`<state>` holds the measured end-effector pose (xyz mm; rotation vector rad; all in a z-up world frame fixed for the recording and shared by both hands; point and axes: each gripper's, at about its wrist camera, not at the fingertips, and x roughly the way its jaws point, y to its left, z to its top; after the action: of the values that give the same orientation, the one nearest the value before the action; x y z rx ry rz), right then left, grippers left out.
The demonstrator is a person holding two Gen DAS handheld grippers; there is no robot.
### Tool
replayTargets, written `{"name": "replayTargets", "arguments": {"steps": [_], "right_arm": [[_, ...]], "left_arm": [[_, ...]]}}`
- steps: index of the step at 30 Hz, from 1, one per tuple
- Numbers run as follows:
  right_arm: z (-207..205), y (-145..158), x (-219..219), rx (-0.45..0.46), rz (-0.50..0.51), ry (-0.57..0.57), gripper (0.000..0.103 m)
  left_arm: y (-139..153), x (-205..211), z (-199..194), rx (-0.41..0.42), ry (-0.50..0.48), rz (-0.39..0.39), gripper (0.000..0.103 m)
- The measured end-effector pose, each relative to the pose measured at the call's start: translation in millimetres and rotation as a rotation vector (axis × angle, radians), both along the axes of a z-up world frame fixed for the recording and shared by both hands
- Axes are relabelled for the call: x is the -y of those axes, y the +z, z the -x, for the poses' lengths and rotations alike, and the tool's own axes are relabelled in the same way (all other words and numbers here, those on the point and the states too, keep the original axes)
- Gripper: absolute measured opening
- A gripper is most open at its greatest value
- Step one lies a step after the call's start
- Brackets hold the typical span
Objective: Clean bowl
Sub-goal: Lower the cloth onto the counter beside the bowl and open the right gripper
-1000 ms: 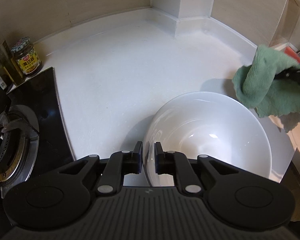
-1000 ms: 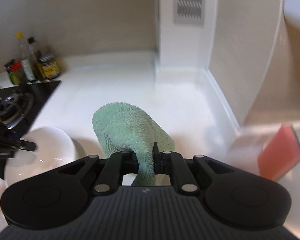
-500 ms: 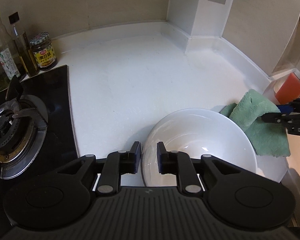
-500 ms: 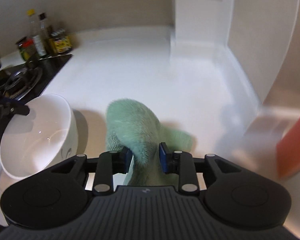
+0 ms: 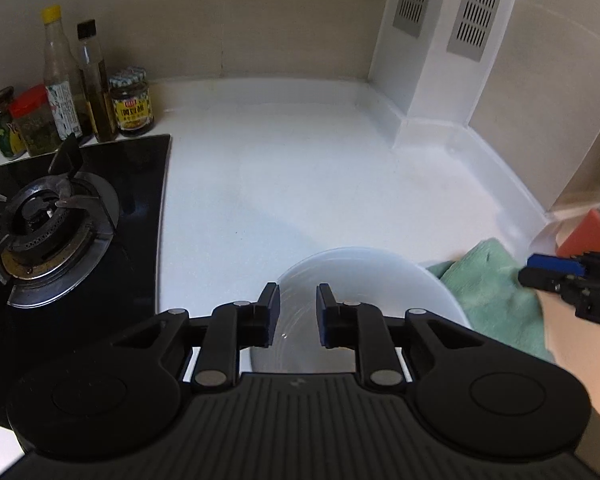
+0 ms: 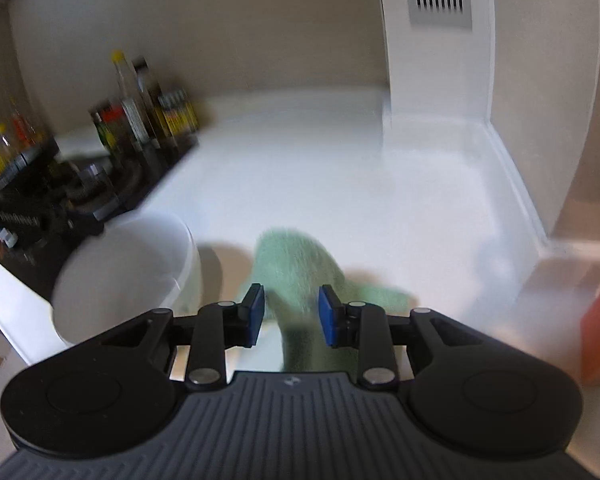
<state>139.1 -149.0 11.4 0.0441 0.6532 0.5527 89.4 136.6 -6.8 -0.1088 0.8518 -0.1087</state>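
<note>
A white bowl [image 5: 364,280] stands upright on the white counter [image 5: 300,180], just beyond my left gripper [image 5: 298,308]. That gripper's jaws are opening, and their pads are off the bowl's rim. In the right wrist view the bowl [image 6: 120,264] is at the left, with the left gripper [image 6: 40,220] blurred beside it. A green cloth [image 6: 296,264] lies heaped on the counter right of the bowl. My right gripper [image 6: 291,312] stands open over it, its blue pads clear of the fabric. The left wrist view shows the cloth [image 5: 488,292] with the right gripper [image 5: 556,276] above it.
A black gas stove [image 5: 48,216] fills the left side, with several bottles and jars [image 5: 92,92] behind it. An orange sponge [image 5: 588,232] sits at the far right by the wall. A white column with vents [image 5: 440,60] rises at the back corner.
The left gripper has let go of the bowl's rim, risen and drawn back. The right gripper has opened and released the cloth, which now lies on the counter.
</note>
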Motion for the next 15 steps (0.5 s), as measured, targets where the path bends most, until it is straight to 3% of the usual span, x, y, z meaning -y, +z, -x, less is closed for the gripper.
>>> {"name": "replayTargets", "arguments": {"steps": [2, 4, 9, 15], "right_arm": [[0.1, 2.9, 0.2, 0.018, -0.014, -0.001, 0.025], [-2.9, -1.7, -3.1, -0.021, 0.033, 0.002, 0.025], [-2.0, -11.1, -10.0, -0.082, 0.103, -0.118, 0.025], [20.4, -7.1, -19.8, -0.055, 0.123, -0.198, 0.025]], "left_arm": [[1.9, 4.9, 2.1, 0.0, 0.005, -0.009, 0.023], [0.0, 8.9, 2.7, -0.009, 0.009, -0.025, 0.023], [-7.2, 9.1, 4.7, -0.042, -0.015, -0.028, 0.023], [-4.5, -2.2, 24.4, -0.024, -0.042, -0.031, 0.023]]}}
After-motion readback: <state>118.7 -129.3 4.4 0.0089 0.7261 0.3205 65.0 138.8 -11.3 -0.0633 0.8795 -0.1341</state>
